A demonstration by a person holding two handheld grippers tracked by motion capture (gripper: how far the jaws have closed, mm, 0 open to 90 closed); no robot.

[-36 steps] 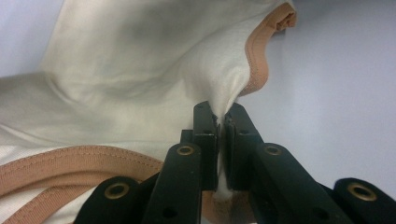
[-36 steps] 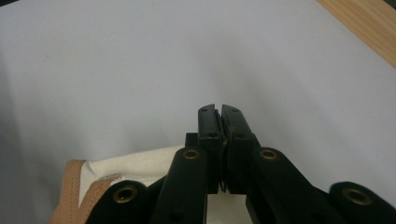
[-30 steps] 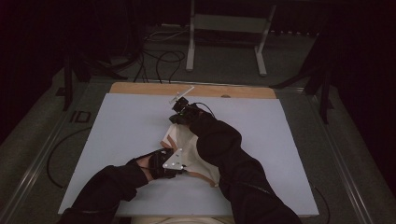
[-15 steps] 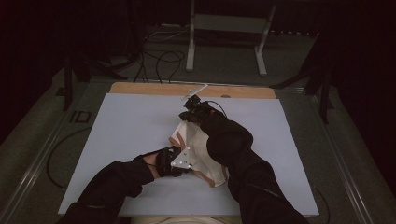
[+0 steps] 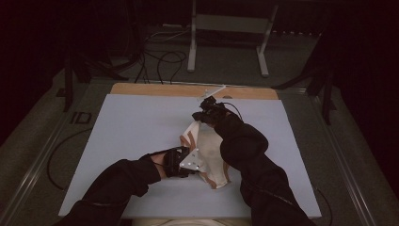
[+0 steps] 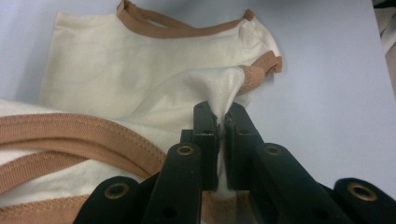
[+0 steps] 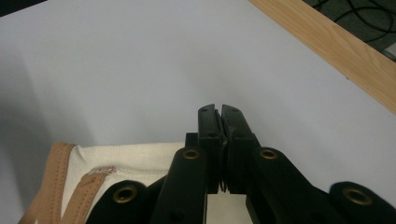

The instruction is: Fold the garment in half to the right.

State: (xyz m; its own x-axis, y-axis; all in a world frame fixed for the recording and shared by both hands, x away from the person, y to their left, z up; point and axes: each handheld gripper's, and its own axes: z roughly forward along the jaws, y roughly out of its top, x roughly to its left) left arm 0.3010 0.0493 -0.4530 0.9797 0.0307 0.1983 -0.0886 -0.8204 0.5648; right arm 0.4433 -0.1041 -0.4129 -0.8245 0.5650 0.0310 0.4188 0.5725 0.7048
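Cream cotton tote bag (image 5: 209, 153) lies mid-bench, limp and light. My left gripper (image 6: 220, 123) has its jaws pinched shut on a fold; the right gripper (image 5: 203, 114), at twelve o'clock, jaws closed, seems to hold an edge. Hems and tan straps (image 6: 70, 128) grip best.

Dark room, grey table stand (image 5: 228, 28)

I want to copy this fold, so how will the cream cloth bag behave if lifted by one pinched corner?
The cream cloth bag will probably be floppy: it bunches where the left gripper pinches it. It looks thin, so likely light. Its tan handles lie loose and would probably dangle.
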